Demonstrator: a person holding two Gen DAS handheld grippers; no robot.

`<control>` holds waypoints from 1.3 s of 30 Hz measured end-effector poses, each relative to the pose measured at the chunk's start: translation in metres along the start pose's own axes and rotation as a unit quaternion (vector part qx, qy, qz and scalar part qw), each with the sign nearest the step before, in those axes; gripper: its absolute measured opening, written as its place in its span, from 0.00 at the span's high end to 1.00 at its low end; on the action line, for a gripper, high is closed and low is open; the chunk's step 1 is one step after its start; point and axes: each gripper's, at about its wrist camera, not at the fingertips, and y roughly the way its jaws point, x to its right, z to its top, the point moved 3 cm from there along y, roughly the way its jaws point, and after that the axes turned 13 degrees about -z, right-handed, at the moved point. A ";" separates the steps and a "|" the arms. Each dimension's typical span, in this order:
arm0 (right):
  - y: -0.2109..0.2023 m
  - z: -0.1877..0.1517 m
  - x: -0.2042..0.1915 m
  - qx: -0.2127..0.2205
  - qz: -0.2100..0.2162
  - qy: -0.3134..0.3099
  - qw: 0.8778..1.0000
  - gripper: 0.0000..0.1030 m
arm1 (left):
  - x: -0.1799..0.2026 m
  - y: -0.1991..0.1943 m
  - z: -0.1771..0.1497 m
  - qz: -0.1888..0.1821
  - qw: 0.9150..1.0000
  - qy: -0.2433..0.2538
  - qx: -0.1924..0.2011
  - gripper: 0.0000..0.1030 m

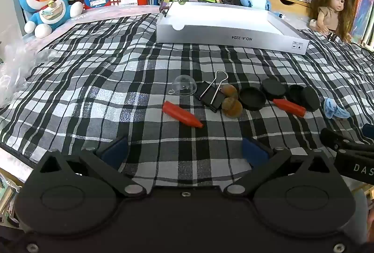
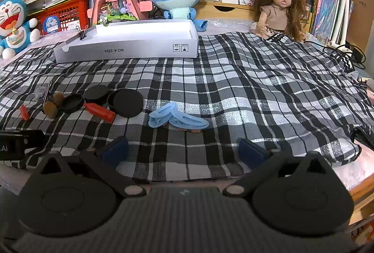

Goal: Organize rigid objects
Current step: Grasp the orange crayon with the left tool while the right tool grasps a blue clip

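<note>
I am holding my left gripper (image 1: 184,151) over the checked cloth (image 1: 93,101), its jaws spread as wide as they go and gripping nothing. At twelve o'clock from it, a red cone (image 1: 181,114) is lying flat, its long axis slanting from ten to four o'clock with the tip pointing toward four. Beyond it, a binder clip (image 1: 211,95) is resting with its wire handle aiming toward twelve, touching two brown discs (image 1: 231,101). Black round lids (image 1: 252,98) are lying toward one o'clock, and a second red cone (image 1: 289,107) is pointing toward four. My right gripper (image 2: 184,151) is hanging equally wide and empty. A blue clip (image 2: 177,118) is lying at twelve o'clock from it, its length running nine to three. The white box (image 2: 126,51) is sitting at eleven o'clock, long side crosswise.
</note>
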 end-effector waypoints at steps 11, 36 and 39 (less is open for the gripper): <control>0.001 0.000 0.001 0.004 0.002 0.000 1.000 0.00 | -0.001 0.000 -0.001 0.004 1.000 0.004 -0.002 0.00; -0.005 0.002 0.012 0.036 0.028 0.032 0.998 0.03 | -0.009 -0.017 0.003 -0.020 0.998 0.034 0.054 0.34; -0.006 0.005 0.019 0.048 0.029 0.035 0.998 0.08 | -0.015 -0.022 0.006 -0.037 0.996 0.040 0.077 0.34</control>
